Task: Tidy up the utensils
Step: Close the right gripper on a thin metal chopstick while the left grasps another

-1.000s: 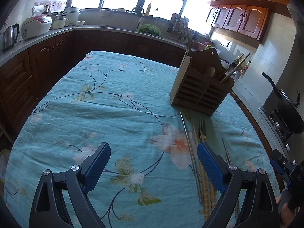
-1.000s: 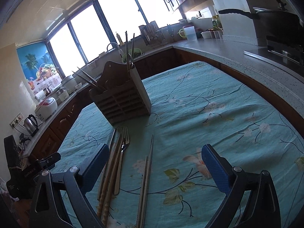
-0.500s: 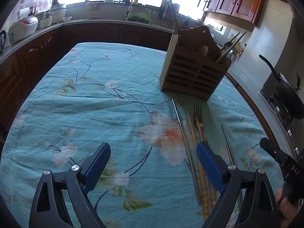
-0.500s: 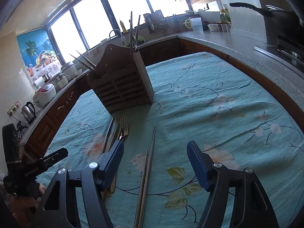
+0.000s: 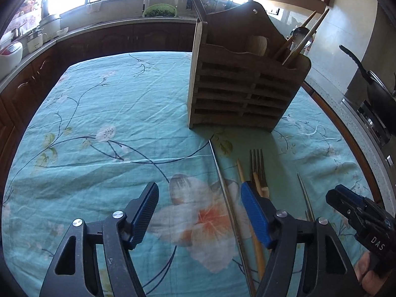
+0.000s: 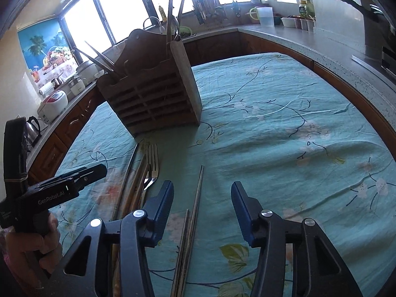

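Note:
A wooden utensil holder [image 5: 243,86] stands on the teal floral tablecloth [image 5: 111,113], with chopsticks and a spoon in it; it also shows in the right wrist view [image 6: 153,91]. In front of it lie a metal chopstick [image 5: 222,188], wooden chopsticks [image 5: 241,173], a fork [image 5: 257,165] and a metal chopstick pair [image 6: 195,208]. My left gripper [image 5: 200,215] is open, low over the single metal chopstick. My right gripper [image 6: 201,215] is open, with the metal pair between its fingers. The fork [image 6: 152,163] lies left of it.
Dark wood cabinets and a counter ring the table, with a rice cooker [image 6: 53,104], kettle [image 6: 33,130] and sink at the windows. A black pan [image 5: 376,89] sits on the stove at the right. The cloth stretches bare to the left [image 5: 74,173] and right [image 6: 297,148].
Both grippers have moved forward and lower toward the utensils and the holder. Both jaws have narrowed somewhat but stay open. The utensils have not moved.

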A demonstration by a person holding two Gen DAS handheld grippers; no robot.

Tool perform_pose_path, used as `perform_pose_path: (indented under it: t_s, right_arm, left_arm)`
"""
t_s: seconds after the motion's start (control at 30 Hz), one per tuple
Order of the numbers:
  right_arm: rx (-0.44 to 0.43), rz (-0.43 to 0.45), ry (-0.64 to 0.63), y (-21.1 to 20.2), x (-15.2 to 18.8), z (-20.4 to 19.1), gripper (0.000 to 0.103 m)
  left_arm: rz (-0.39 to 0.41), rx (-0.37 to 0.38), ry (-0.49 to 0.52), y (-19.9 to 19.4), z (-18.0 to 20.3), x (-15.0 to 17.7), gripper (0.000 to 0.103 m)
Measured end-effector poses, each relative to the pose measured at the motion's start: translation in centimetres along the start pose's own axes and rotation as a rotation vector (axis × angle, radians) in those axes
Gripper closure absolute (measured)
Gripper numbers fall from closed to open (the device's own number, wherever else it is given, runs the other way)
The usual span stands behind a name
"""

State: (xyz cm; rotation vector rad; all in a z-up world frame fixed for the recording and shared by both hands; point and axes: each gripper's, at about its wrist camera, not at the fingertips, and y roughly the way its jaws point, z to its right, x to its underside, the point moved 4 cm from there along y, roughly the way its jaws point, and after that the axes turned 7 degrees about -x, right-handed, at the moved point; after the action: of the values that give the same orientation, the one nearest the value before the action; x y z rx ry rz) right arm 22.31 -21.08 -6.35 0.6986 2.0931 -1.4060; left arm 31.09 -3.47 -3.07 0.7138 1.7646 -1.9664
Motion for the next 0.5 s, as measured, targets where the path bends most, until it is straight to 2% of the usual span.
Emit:
perform_pose_path:
  t_s: [0.13, 0.3, 0.47, 0.5]
  right_arm:
    - [0.02, -0.037, -0.019, 1.7, -0.5, 0.1, 0.064]
    - [0.05, -0.081, -0.049, 3.8, -1.0, 0.0, 0.076]
    - [0.11, -0.114, -0.119, 5.3, -1.0, -0.7, 0.082]
    - [0.124, -0.115, -0.136, 5.4, -0.9, -0.9, 0.083]
  left_arm:
    - [-0.034, -0.01, 0.018, 2.6, 0.5, -1.3, 0.047]
    - [-0.074, -0.004, 0.035, 5.4, 1.1, -2.2, 0.066]
    - [-0.07, -0.041, 0.078, 6.8, 2.2, -2.7, 0.067]
    - [-0.07, -0.049, 0.084, 7.0, 2.5, -2.7, 0.07]
